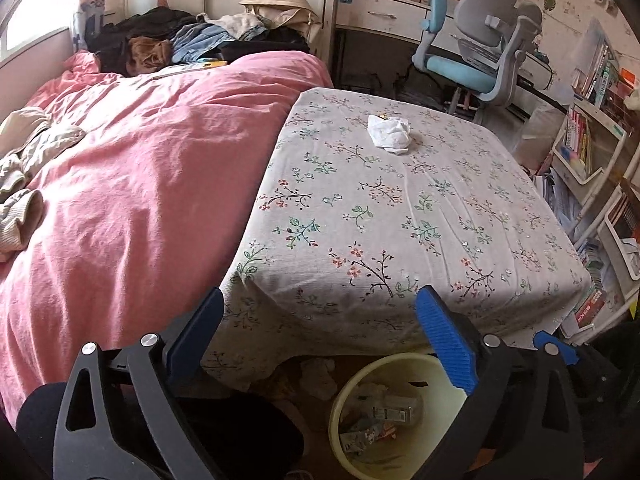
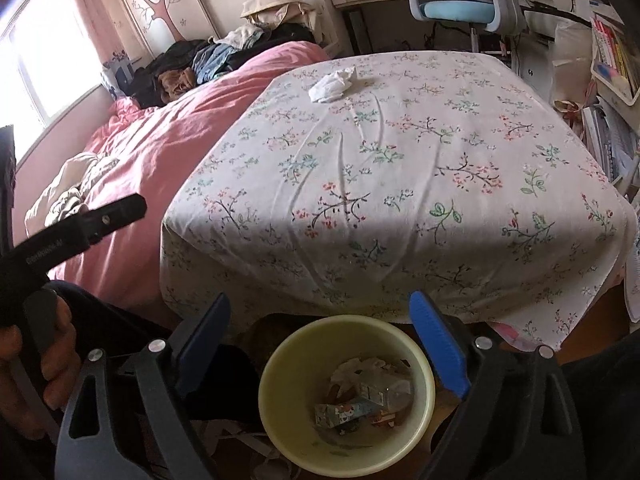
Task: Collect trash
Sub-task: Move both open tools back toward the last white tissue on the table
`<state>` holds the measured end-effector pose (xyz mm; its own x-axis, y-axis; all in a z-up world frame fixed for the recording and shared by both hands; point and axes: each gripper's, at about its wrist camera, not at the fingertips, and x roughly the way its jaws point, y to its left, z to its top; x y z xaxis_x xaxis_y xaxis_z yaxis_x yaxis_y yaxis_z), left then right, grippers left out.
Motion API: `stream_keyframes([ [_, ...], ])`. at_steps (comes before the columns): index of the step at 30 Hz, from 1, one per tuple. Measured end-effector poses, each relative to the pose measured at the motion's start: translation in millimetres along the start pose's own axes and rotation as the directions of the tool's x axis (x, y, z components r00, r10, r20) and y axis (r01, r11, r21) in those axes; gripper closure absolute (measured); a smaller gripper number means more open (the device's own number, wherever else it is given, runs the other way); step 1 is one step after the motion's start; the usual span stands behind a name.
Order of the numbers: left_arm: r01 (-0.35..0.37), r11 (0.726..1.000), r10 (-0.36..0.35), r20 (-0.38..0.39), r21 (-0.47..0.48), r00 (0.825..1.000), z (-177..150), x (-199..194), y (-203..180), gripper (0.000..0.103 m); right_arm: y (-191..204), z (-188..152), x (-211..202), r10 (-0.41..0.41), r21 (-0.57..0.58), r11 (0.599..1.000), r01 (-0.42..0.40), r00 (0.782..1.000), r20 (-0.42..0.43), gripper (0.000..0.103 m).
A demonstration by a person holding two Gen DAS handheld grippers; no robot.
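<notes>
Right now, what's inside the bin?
The bin holds a small printed carton, a clear wrapper and crumpled paper. Anything beneath them is covered.

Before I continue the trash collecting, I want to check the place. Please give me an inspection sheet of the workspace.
Surface: floral-cloth table, bare except one item.
Job's things: crumpled tissue on the far part of the table; yellow bin on the floor below the near edge, already holding paper and small cartons.
Clutter: clothes pile on the pink bed; wad of paper on the floor beside the bin.
Grippers: left gripper and right gripper both open, empty.
Cables: nothing seen.
Surroundings: desk chair, bookshelves at the right.
</notes>
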<state>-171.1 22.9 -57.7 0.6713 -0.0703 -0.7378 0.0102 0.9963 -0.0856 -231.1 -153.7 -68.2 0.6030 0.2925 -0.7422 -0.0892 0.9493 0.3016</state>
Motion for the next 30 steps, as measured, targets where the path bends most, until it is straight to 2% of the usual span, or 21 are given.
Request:
stream_keyframes([
  [10,-0.002,1.000,0.002,0.003,-0.027,1.000,0.9,-0.4,4.8,0.008,5.6,-1.9,1.5,-0.027,-0.033,0.999,0.027,1.000,-0.002,0.015],
  [15,-0.028,0.999,0.030,0.043,-0.036,0.999,9.9,-2.0,5.3,0.007,6.5,13.3,-3.2,-0.020,-0.038,0.999,0.021,0.999,0.039,0.015],
  [19,-0.049,0.998,0.051,0.075,-0.036,0.996,34.5,2.8,2.7,0.007,6.4,54.9,-16.1,-0.023,-0.034,0.999,0.028,0.990,0.137,0.014],
  [24,-0.051,0.998,0.055,0.116,-0.035,0.992,67.2,8.6,3.3,0.007,12.0,123.4,-32.9,-0.038,-0.076,0.995,0.059,0.965,0.258,0.011],
  [30,-0.040,0.998,0.047,0.127,-0.054,0.991,104.6,23.5,9.6,0.007,13.0,169.1,-28.2,-0.074,-0.126,0.984,0.126,0.931,0.357,0.009],
])
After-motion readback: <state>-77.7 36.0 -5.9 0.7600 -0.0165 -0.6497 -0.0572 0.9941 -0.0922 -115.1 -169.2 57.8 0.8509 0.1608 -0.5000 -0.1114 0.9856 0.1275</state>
